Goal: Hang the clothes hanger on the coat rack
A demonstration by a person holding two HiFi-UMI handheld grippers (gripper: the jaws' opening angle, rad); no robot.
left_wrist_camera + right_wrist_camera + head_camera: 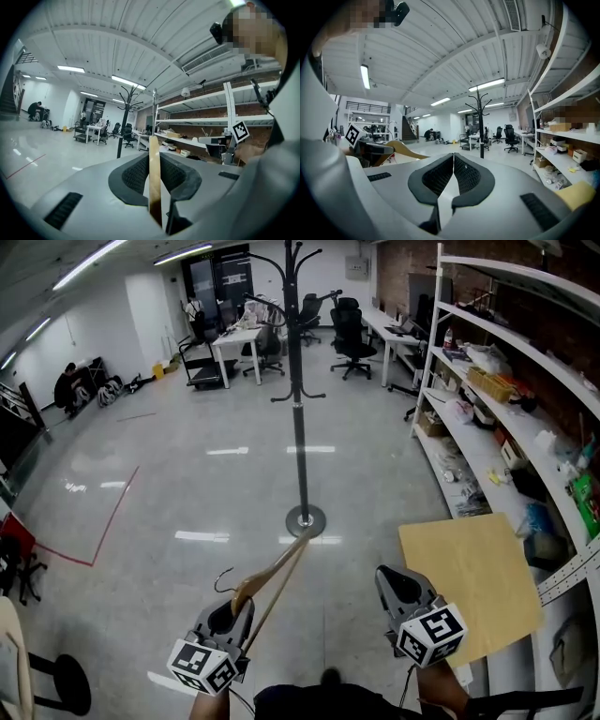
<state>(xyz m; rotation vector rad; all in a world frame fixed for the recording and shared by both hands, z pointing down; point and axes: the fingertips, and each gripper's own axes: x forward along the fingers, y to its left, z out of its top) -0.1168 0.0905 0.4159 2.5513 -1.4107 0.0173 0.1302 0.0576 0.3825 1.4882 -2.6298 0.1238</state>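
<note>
Office floor (187, 484): coat rack (298, 381) stands far ahead; left hand-held gripper (231, 617) clamps the unhung clothes hanger (274, 579); right hand-held gripper (400, 585) sits closed, empty.

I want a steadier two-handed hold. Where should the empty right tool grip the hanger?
Probably the hanger's free wooden arm, from the right: the left tool clamps it beside the hook, which should stay clear for the coat rack.

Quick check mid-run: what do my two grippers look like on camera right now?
They match. The left gripper and right gripper have grey moulded shells, with black ribbed pads lining a V-shaped mouth. Each carries a white cube printed with black square markers.
</note>
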